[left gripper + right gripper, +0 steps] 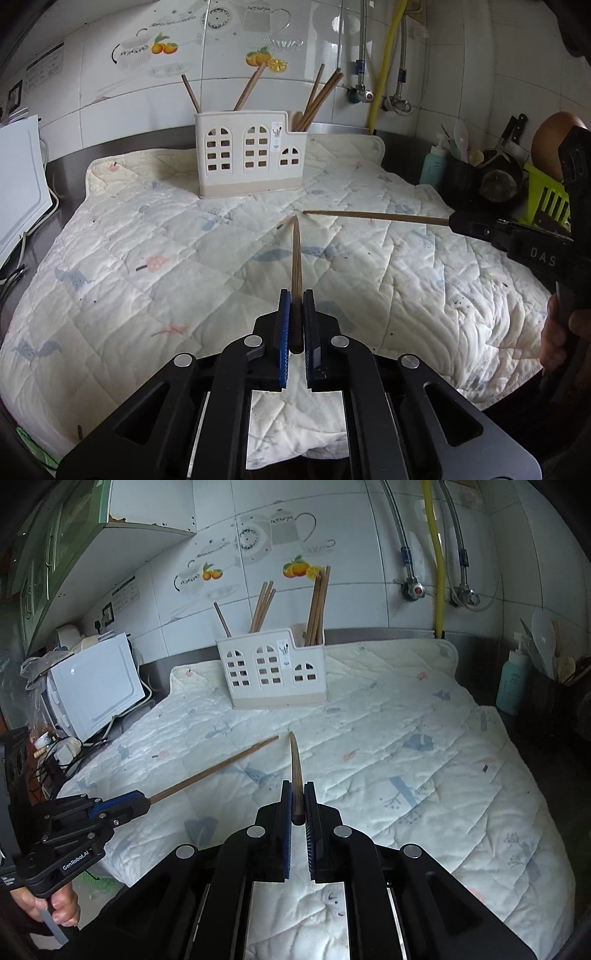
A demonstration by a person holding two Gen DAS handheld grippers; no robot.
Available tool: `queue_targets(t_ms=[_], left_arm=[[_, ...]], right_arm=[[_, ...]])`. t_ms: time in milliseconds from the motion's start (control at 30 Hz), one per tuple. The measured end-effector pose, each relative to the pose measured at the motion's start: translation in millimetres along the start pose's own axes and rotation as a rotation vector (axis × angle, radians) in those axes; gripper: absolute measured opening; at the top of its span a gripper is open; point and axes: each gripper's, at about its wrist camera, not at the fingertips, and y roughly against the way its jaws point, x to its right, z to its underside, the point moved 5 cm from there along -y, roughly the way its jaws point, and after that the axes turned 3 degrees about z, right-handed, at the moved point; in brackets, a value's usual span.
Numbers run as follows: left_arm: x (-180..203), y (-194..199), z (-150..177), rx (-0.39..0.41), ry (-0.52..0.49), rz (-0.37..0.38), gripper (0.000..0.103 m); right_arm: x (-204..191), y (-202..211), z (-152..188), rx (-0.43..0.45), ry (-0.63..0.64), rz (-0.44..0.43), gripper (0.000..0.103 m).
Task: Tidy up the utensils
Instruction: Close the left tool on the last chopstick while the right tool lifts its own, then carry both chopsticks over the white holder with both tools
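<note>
A white utensil holder [251,162] with arched cut-outs stands at the back of the quilted cloth; it also shows in the right wrist view [271,672]. Several wooden chopsticks [319,98] stand in it. My left gripper [295,295] is shut on a wooden chopstick [295,254] that points forward above the cloth. My right gripper [298,786] is shut on another wooden chopstick [295,760]. That chopstick also shows in the left wrist view [373,216], its tip close to the left one's tip. The left chopstick shows in the right wrist view [214,768].
A white quilted cloth [184,266] covers the counter. A white appliance [94,686] stands at the left. A teal bottle [436,164], a dark utensil pot [461,173] and a green rack [546,195] stand at the right. Pipes [437,554] run down the tiled wall.
</note>
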Motion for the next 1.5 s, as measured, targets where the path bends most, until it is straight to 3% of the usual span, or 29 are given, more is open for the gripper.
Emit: queue_targets(t_ms=[300, 500, 900, 1133, 1300, 1500], left_arm=[[-23.5, 14.8, -50.1, 0.103, -0.002, 0.034, 0.005], [-32.0, 18.2, -84.9, 0.192, -0.062, 0.024, 0.005], [-60.9, 5.8, -123.4, 0.185, -0.001, 0.076, 0.005], [-78.4, 5.0, -163.3, 0.204, 0.011, 0.06, 0.005], [-85.3, 8.8, -194.7, 0.244, -0.012, 0.04, 0.005], [-85.8, 21.7, -239.1, 0.327, -0.048, 0.019, 0.005]], right_arm=[[-9.3, 12.9, -81.9, 0.059, 0.044, -0.054, 0.006], [-21.0, 10.3, -141.8, 0.072, 0.097, -0.075, 0.006], [-42.6, -3.5, -227.7, 0.09, 0.176, -0.089, 0.006], [-47.8, -26.8, -285.3, 0.127, 0.215, -0.019, 0.006], [-40.3, -43.7, -309.8, 0.151, 0.207, 0.04, 0.006], [-24.9, -86.0, -310.8, 0.079, 0.16, 0.053, 0.006]])
